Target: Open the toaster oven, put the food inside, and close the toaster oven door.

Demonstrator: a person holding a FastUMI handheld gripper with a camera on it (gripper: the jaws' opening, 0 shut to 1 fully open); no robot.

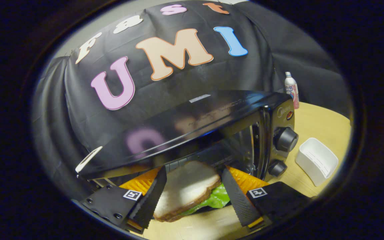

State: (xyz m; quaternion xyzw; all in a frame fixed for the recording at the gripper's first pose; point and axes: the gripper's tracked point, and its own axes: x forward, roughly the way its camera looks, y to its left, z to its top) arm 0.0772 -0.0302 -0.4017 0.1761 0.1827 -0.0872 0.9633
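Between the fingers of the gripper (pixel 192 196), at six o'clock from the open toaster oven (pixel 212 133), a sandwich (pixel 187 188) with lettuce is grasped by its bread edges. It looks soft, light and layered, so squeeze gently across both slices to stop sliding.

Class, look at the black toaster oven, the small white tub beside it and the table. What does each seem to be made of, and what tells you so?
Black toaster oven: glossy painted metal, probably, since its top mirrors the wall.
Small white tub: matte plastic, by its thin moulded ribbed walls.
Pale table: wood or wood-look laminate, showing faint grain.
The gripper has its fingers at a sandwich.
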